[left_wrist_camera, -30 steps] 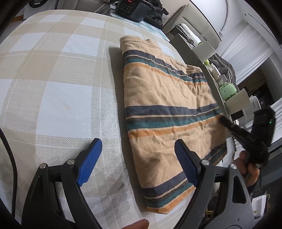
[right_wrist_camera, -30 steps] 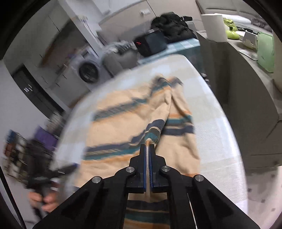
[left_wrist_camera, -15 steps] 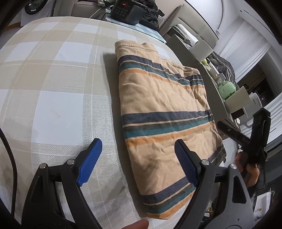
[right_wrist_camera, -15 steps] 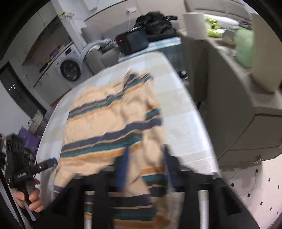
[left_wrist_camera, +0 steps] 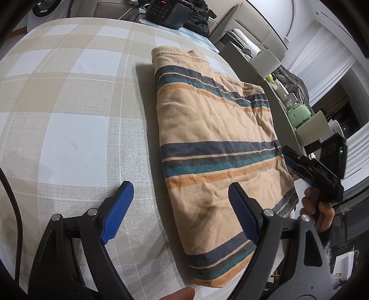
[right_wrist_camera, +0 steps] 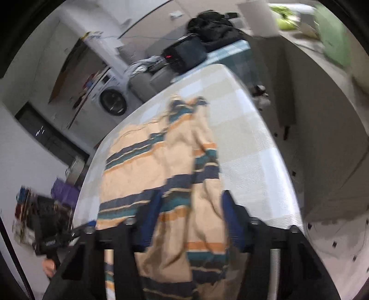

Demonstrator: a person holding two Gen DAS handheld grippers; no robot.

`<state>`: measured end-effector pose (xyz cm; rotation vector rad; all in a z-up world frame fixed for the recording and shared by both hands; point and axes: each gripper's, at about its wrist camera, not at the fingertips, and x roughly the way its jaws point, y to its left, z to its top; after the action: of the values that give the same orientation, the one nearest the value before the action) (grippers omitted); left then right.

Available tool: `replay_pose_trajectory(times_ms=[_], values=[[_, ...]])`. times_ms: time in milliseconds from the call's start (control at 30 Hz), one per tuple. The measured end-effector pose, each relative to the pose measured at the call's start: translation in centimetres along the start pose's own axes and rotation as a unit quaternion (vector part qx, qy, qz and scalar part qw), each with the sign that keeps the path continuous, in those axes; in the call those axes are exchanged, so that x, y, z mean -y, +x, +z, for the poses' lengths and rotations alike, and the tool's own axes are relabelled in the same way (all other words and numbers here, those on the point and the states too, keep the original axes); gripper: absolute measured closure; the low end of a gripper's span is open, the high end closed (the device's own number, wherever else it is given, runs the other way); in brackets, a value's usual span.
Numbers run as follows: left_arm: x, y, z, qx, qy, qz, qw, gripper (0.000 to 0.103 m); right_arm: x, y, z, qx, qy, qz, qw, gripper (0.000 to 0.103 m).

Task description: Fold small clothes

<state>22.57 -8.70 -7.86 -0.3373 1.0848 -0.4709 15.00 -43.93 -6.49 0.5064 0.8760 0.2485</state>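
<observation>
Nearest the left wrist camera, the left gripper (left_wrist_camera: 181, 207) hangs over the table (left_wrist_camera: 69, 120) with its jaws wide apart and nothing between them: one blue pad (left_wrist_camera: 118, 212) is above bare checked cloth, the other above the near part of the garment (left_wrist_camera: 214, 143). At the bottom edge of that view a fingertip (left_wrist_camera: 182, 294) shows. The garment (tan, with navy, teal and orange stripes) lies folded into a rough rectangle on the table's right half, one long side close to the table edge, wrinkled but flat. At its right edge the right gripper (left_wrist_camera: 291, 159) reaches in, held by a hand (left_wrist_camera: 319, 208).

From the right wrist camera, which is blurred, the right gripper (right_wrist_camera: 191, 214) has its jaws parted and closing, with garment (right_wrist_camera: 161, 161) under them; whether the pads touch it I cannot tell. The left gripper (right_wrist_camera: 88, 227) shows low on the left.

Beyond the table stand a black device (left_wrist_camera: 166, 10) with a red display, dark clothes (right_wrist_camera: 212, 25), and a washing machine (right_wrist_camera: 113, 101).
</observation>
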Motion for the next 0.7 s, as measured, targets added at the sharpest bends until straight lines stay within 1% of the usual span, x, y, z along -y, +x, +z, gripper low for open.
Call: replay_pose_trajectory(times_ms=[67, 100, 133, 300, 400, 433, 467, 500, 567, 600, 633, 667, 700], values=[[-0.1, 0.0, 0.1, 0.001, 0.001, 0.0, 1.0, 0.021, -0.8, -0.3, -0.2, -0.001, -0.024, 0.013, 1.0, 0.053], [0.0, 0.0, 0.0, 0.001, 0.001, 0.0, 1.0, 0.021, -1.0, -0.1, -0.3, -0.002, -0.031, 0.006, 1.0, 0.053], [0.0, 0.0, 0.1, 0.001, 0.0, 0.0, 1.0, 0.021, -0.8, 0.2, -0.3, -0.006, -0.032, -0.009, 0.999, 0.053], [-0.1, 0.0, 0.0, 0.001, 0.0, -0.001, 1.0, 0.021, 1.6, 1.2, -0.1, -0.022, 0.008, -0.021, 0.999, 0.053], [-0.1, 0.0, 0.1, 0.002, 0.0, -0.001, 1.0, 0.021, 1.6, 1.6, -0.1, -0.025, 0.005, -0.019, 0.999, 0.053], [-0.1, 0.0, 0.1, 0.002, 0.001, 0.0, 1.0, 0.021, 1.4, 1.7, -0.1, -0.024, 0.001, -0.025, 0.999, 0.055], [-0.1, 0.1, 0.1, 0.002, 0.001, 0.0, 1.0, 0.021, 0.9, 1.5, -0.1, -0.021, -0.005, -0.025, 0.999, 0.064], [-0.1, 0.1, 0.1, 0.002, 0.001, 0.001, 1.0, 0.021, 0.4, 1.3, -0.1, -0.015, -0.015, -0.02, 1.0, 0.067], [-0.1, 0.1, 0.1, 0.002, 0.0, -0.001, 1.0, 0.021, -0.8, 0.6, -0.1, -0.004, -0.035, -0.007, 0.999, 0.067], [-0.1, 0.0, 0.1, 0.002, -0.001, -0.002, 1.0, 0.021, -1.1, 0.6, 0.0, -0.006, -0.044, -0.006, 0.999, 0.067], [-0.1, 0.0, 0.1, 0.002, -0.001, -0.002, 1.0, 0.021, -1.2, 0.9, 0.0, -0.011, -0.051, -0.02, 0.998, 0.067], [-0.1, 0.0, 0.1, 0.002, 0.0, -0.002, 1.0, 0.021, -1.2, 1.3, 0.0, -0.015, -0.055, -0.048, 0.997, 0.067], [-0.1, 0.0, 0.1, 0.002, 0.0, -0.002, 1.0, 0.021, -0.9, 1.6, -0.1, -0.02, -0.054, -0.061, 0.996, 0.067]])
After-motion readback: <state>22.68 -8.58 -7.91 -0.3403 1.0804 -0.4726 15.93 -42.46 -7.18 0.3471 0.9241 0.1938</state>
